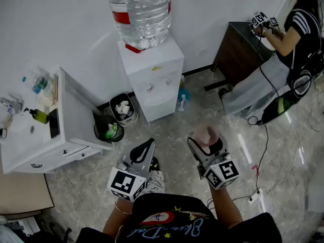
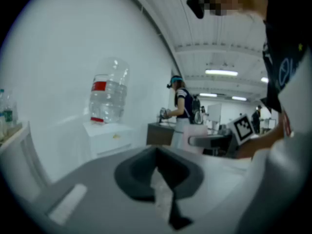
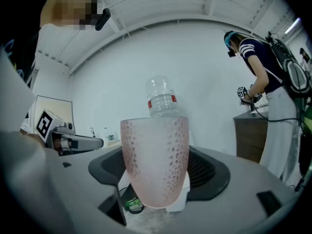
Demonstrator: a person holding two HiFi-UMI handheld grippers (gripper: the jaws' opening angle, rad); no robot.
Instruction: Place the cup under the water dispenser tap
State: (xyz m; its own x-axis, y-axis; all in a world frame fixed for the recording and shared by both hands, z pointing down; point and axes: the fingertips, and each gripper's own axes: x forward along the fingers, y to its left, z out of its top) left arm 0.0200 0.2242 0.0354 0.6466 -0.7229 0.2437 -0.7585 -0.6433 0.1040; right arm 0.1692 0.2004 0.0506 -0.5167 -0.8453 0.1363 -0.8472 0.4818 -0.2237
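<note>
A white water dispenser point(image 1: 152, 80) with a clear bottle point(image 1: 142, 11) on top stands against the far wall; its two taps point(image 1: 157, 84) sit above a recessed tray. My right gripper point(image 1: 205, 143) is shut on a frosted pink cup point(image 1: 206, 134), held upright above the floor, short of the dispenser. In the right gripper view the pink cup point(image 3: 155, 160) fills the gap between the dark pads point(image 3: 105, 167), with the bottle point(image 3: 161, 101) behind it. My left gripper point(image 1: 144, 150) hangs beside it, jaws together and nothing in them; the left gripper point(image 2: 157, 155) sees the dispenser point(image 2: 108, 135) at its left.
Two waste bins point(image 1: 123, 109) point(image 1: 107, 128) stand left of the dispenser, next to a white cabinet point(image 1: 66, 130). A blue spray bottle point(image 1: 180, 101) sits at the dispenser's right foot. A person point(image 1: 283, 49) works at a dark cabinet point(image 1: 238, 49); cables point(image 1: 258, 171) trail on the floor.
</note>
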